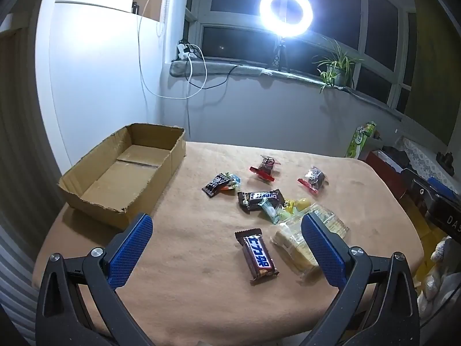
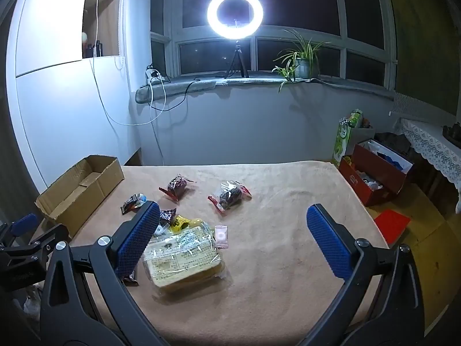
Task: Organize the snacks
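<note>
Your left gripper (image 1: 227,240) hangs with its blue-padded jaws spread wide and nothing between them, and your right gripper (image 2: 233,238) is likewise released and empty. Take the open brown cardboard box (image 1: 124,170) as your landmark: it sits at the table's left edge and holds nothing yet. Nearest you, to the right of the box, lies the dark brown chocolate bar with a blue label (image 1: 257,255), and just beside it on the far side from the box the clear-wrapped yellow sponge cake packet (image 2: 184,256). A small pink sachet (image 2: 222,236) touches that packet's far corner. Farther out, a second brown chocolate bar (image 1: 259,199) overlaps a cluster of small green and yellow sweets (image 1: 288,209), so closing there may, I judge, pinch two items or flick one across the peach-coloured tablecloth (image 1: 187,288). Beyond them, still right of the box, rest a small dark wrapped candy (image 1: 214,186) and two clear bags with red clip seals (image 1: 265,167) (image 1: 314,178). The cake packet looks soft; squeezing hard would likely crush it, and its slick film could slip.
</note>
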`<state>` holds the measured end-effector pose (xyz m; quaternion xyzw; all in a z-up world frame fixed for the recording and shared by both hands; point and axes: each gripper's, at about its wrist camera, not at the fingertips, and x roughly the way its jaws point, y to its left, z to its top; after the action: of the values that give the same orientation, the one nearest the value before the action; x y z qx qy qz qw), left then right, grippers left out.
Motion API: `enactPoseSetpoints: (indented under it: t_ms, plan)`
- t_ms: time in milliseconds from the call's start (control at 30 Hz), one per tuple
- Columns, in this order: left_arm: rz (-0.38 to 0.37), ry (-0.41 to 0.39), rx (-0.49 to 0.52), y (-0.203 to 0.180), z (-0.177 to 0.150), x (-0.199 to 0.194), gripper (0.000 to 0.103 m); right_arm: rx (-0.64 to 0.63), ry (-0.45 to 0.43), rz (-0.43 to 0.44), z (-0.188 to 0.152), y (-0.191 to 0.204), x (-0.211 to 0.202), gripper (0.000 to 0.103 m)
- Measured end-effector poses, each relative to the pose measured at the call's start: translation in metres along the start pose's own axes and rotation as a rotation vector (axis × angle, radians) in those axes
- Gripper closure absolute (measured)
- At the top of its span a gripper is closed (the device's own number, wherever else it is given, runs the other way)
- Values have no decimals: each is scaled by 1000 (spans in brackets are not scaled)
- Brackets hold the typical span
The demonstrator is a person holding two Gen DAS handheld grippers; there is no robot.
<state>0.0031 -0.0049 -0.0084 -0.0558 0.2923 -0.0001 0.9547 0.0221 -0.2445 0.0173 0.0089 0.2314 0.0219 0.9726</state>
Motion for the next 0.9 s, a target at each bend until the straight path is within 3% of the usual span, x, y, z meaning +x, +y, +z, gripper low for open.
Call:
enactPoseSetpoints:
  t_ms: [900]
  plan:
    - [-23, 9, -12, 6, 3, 3, 0, -6, 4, -3, -3, 1, 3, 0]
